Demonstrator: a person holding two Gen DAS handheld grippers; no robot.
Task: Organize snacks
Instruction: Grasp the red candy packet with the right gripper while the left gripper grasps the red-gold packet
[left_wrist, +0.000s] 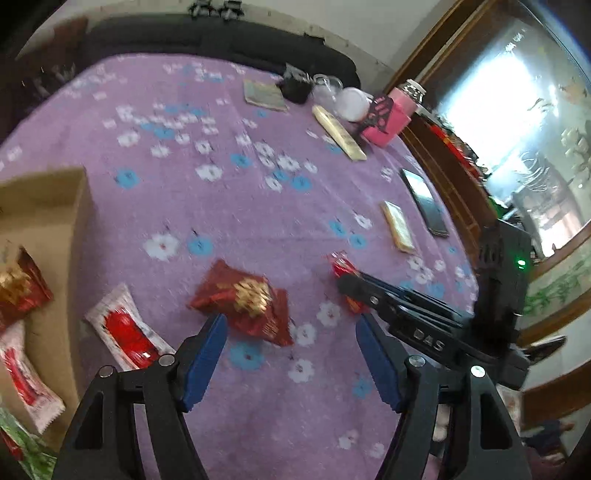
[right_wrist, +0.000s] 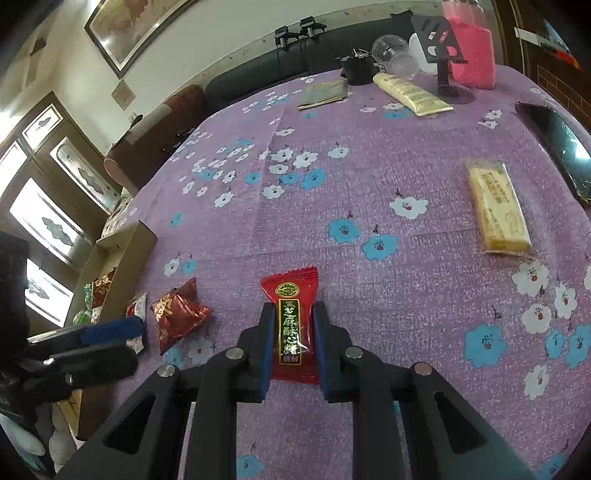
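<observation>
My right gripper is shut on a red candy bar wrapper with gold lettering; the same candy shows at its tips in the left wrist view. My left gripper is open just above a dark red and gold snack packet on the purple cloth; that packet lies left of the held candy. A white and red packet lies beside the cardboard box, which holds several snacks. A yellow bar lies at the right.
A black phone lies by the table's right edge. At the far end stand a cream tube, a flat sachet, a clear cup, a black pot and a pink container. A sofa runs behind the table.
</observation>
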